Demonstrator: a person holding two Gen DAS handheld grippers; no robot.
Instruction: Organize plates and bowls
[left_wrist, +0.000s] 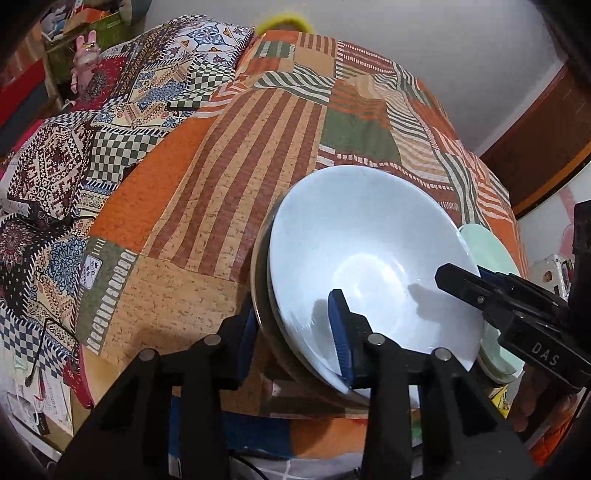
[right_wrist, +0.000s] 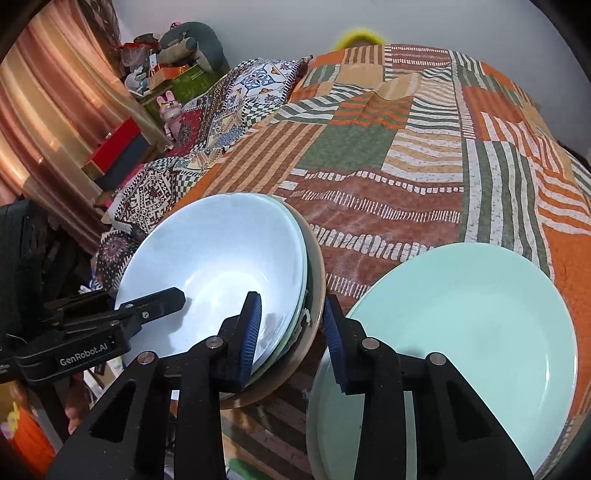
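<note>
The stack of nested bowls, a glossy white ceramic bowl (left_wrist: 369, 258) seated in a darker brown-rimmed bowl (right_wrist: 314, 295), sits lower centre-right in the left wrist view and lower left in the right wrist view, on a bed under an orange, green and brown patchwork bedspread (left_wrist: 229, 155). Just beside it lies a stack of pale mint-green ceramic plates (right_wrist: 472, 332). The left tool (left_wrist: 295, 332) straddles the near rim, one blue pad inside the white bowl and the other outside the stack, apparently clamped on it. The right tool (right_wrist: 291, 332) straddles the opposite rim likewise, its inner pad against the white bowl's wall; the outer pad looks slightly clear of the brown rim, so its grip is less certain. The stack is probably heavy, stiff, slick-glazed and breakable, so gripping opposite rims with both tools seems the sound hold; tilting could let the inner bowl slide. The soft bed gives uneven support. A second patterned quilt (left_wrist: 122, 110), a pink rabbit toy (right_wrist: 170, 107), boxes and a striped curtain (right_wrist: 48, 110) fill the upper left.
</note>
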